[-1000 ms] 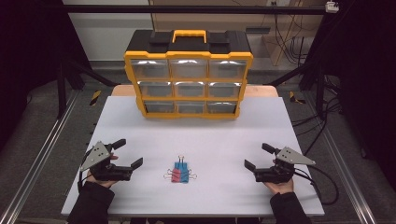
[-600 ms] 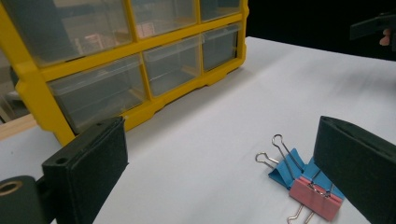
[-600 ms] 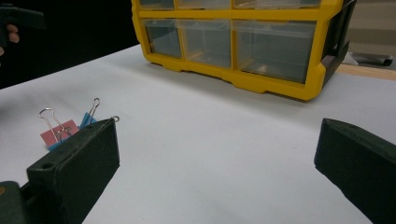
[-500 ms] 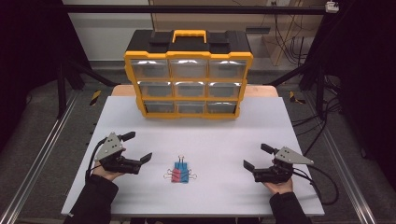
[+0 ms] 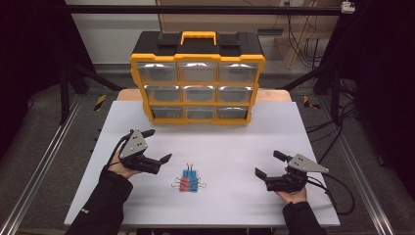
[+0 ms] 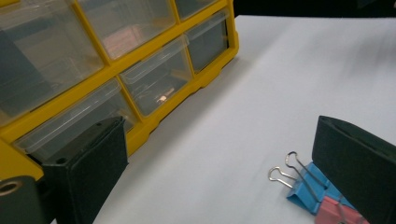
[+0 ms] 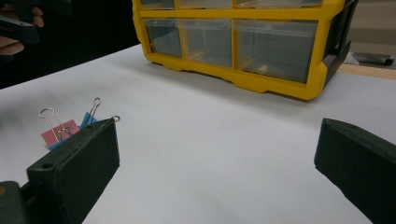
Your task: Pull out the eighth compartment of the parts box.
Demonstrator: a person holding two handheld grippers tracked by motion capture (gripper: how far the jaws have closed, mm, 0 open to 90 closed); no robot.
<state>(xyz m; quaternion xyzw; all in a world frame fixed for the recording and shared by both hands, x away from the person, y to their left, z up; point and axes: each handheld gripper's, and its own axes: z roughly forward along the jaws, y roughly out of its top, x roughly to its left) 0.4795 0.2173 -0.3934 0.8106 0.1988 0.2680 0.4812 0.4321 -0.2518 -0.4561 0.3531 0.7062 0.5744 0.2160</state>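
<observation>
White table (image 5: pixel 235 147), left tongs (image 5: pixel 157 145) raised, agape

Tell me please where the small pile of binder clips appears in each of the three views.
High view: binder clips on the white table, low centre, between both hands.
Left gripper view: binder clips at bottom right, partly behind the right jaw.
Right gripper view: binder clips at middle left, just above the left jaw.
Shared landmark: the yellow drawer organizer.
</observation>
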